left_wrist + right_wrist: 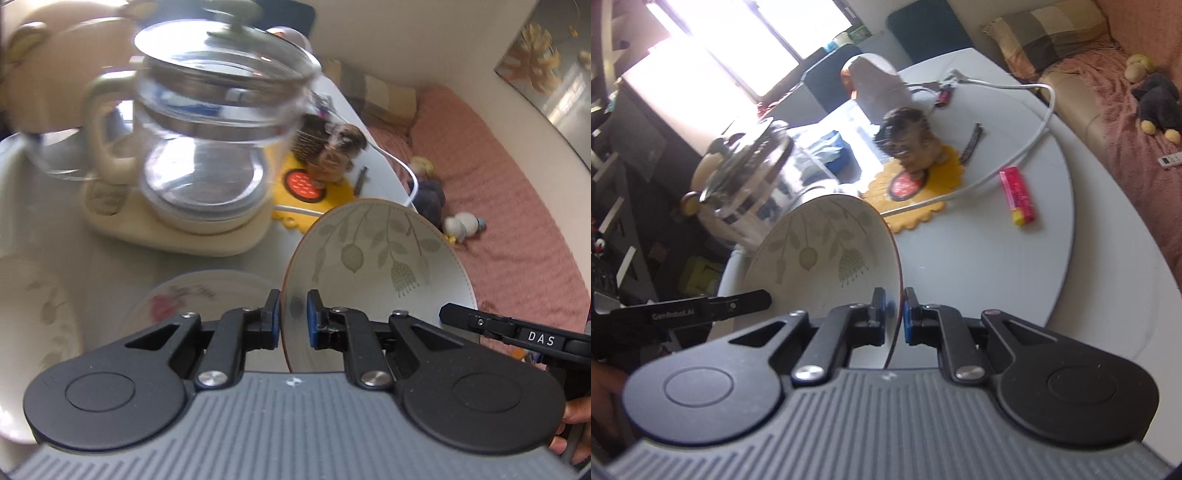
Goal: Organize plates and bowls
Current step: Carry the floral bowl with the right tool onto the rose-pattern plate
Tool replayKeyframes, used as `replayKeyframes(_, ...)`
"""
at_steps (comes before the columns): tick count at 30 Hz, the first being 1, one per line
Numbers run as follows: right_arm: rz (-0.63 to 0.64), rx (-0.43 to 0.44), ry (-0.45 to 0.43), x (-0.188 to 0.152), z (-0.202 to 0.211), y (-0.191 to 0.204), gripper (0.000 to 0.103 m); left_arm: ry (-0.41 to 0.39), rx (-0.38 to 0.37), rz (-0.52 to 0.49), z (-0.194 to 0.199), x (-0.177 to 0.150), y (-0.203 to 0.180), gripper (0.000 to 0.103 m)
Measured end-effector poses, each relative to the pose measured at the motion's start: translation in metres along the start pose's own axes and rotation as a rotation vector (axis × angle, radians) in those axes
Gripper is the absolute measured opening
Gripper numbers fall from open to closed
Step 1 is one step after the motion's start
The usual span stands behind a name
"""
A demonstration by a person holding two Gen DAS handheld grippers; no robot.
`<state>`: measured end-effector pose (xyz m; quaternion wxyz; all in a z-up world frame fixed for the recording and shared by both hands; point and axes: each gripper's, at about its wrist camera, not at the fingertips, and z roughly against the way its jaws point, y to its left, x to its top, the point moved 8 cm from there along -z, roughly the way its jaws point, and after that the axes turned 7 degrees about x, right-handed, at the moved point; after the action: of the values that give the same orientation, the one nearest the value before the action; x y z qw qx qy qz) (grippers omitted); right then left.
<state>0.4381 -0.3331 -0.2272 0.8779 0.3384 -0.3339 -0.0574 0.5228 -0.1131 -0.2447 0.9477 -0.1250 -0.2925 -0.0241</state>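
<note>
A pale bowl point(376, 266) with a leaf pattern and a brown rim is held up above the table by both grippers. My left gripper point(293, 317) is shut on its rim at one side. My right gripper point(895, 314) is shut on the rim at the opposite side of the same bowl point(827, 254). A plate point(199, 295) with a pink flower lies on the table below the left gripper. Another pale patterned plate point(33, 332) lies at the left edge.
A glass kettle point(207, 129) on a cream base stands close behind the bowl. A furry toy point(908, 136) sits on a yellow mat point(923, 184). A white cable point(1027, 147) and a red packet point(1017, 195) lie on the white round table point(997, 277). A pink bed point(498, 184) is to the right.
</note>
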Motion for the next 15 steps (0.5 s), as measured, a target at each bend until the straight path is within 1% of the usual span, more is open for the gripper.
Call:
replayKeyframes(4, 0.046, 0.054, 0.035, -0.010, -0.012, 0.029, 0.013, -0.016, 0.053, 0.049, 0.026, -0.013, 0.030, 0.016)
replayKeyframes(8, 0.086, 0.069, 0.080, -0.022, -0.031, 0.048, 0.013, -0.020, 0.072, 0.106, 0.041, -0.029, 0.057, 0.016)
replayKeyframes(12, 0.120, 0.056, 0.118, -0.035, -0.049, 0.059, 0.013, -0.008, 0.084, 0.134, 0.041, -0.039, 0.079, 0.016)
replayKeyframes(15, 0.135, 0.031, 0.128, -0.042, -0.059, 0.063, 0.013, 0.008, 0.068, 0.160, 0.034, -0.043, 0.094, 0.016)
